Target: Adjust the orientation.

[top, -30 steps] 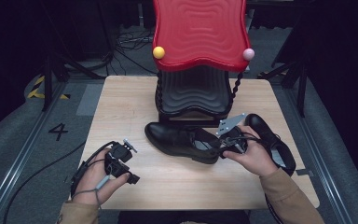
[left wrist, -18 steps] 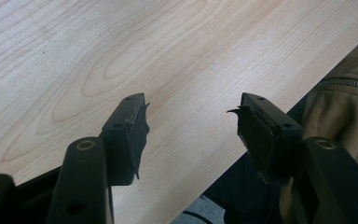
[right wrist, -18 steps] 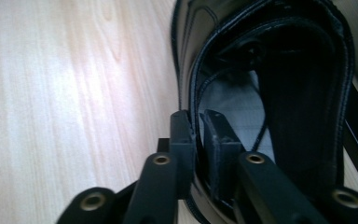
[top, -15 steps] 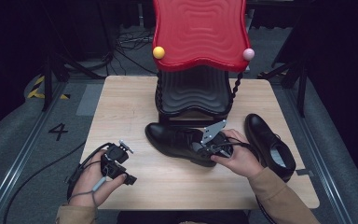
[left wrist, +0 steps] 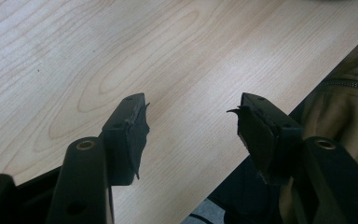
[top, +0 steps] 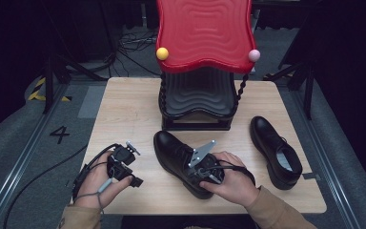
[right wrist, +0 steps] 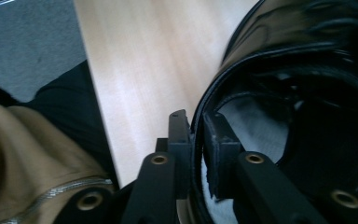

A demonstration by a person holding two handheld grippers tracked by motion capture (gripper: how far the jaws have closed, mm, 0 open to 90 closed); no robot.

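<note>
A black leather shoe (top: 176, 155) lies on the wooden table (top: 124, 109) in front of the stand, toe toward the far left. My right gripper (top: 208, 172) is shut on this shoe's heel rim (right wrist: 196, 122), one jaw inside the opening and one outside. A second black shoe (top: 274, 150) rests apart at the right, opening upward. My left gripper (top: 132, 175) is held open above the table near its front left edge, nothing between its jaws (left wrist: 189, 123).
A black stand with a wavy red top (top: 204, 33) occupies the table's back centre, with a yellow ball (top: 162, 53) and a pink ball (top: 253, 55) at its corners. Cables trail over the grey floor (top: 19, 157) at the left. A tan sleeve (right wrist: 28, 158) is close below.
My right gripper dragged the shoe's heel leftward and toward the front, turning the shoe from lying crosswise to pointing away. The other shoe now lies uncovered. The left gripper barely moved.
</note>
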